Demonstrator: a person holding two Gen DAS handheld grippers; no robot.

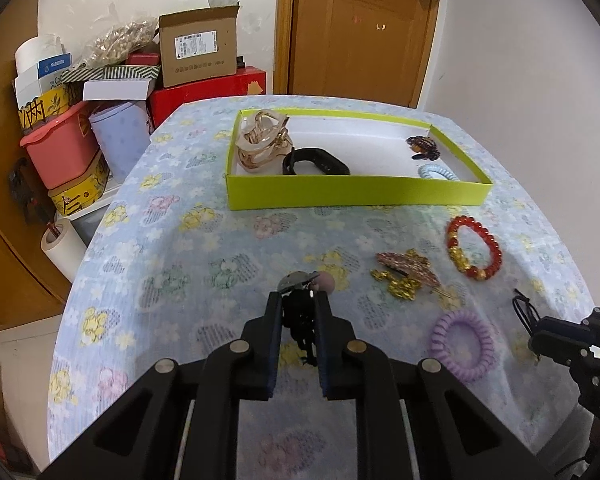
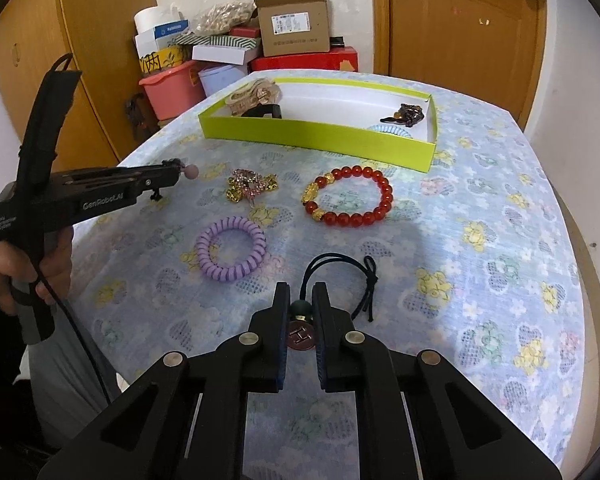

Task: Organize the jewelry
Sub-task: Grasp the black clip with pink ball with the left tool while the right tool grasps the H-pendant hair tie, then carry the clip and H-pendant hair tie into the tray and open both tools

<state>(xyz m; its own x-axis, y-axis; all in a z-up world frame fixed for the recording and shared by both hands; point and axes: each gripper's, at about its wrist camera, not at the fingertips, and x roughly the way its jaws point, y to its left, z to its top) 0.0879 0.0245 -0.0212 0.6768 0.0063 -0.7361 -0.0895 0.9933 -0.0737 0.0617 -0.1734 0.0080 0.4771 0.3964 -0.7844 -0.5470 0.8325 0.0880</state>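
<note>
My left gripper [image 1: 298,294] is shut on a black hair tie with a pink bead and silver charm [image 1: 306,280], held above the cloth; it also shows in the right wrist view [image 2: 176,172]. My right gripper [image 2: 302,292] is shut on a black cord hair tie [image 2: 342,276] at its dark bead and round "H" charm [image 2: 301,336]. A green tray [image 1: 356,196] at the back holds a beige claw clip [image 1: 260,140], a black band [image 1: 316,162], a brown clip [image 1: 424,147] and a blue coil tie [image 1: 438,172]. A red bead bracelet [image 2: 352,196], a purple coil tie [image 2: 231,255] and a gold-pink clip [image 2: 250,188] lie on the cloth.
The table has a floral blue cloth [image 2: 480,220]. Boxes [image 1: 198,46], a pink tub [image 1: 58,146] and paper rolls [image 1: 62,248] are stacked beyond its left edge. A wooden door [image 1: 360,28] stands behind the table.
</note>
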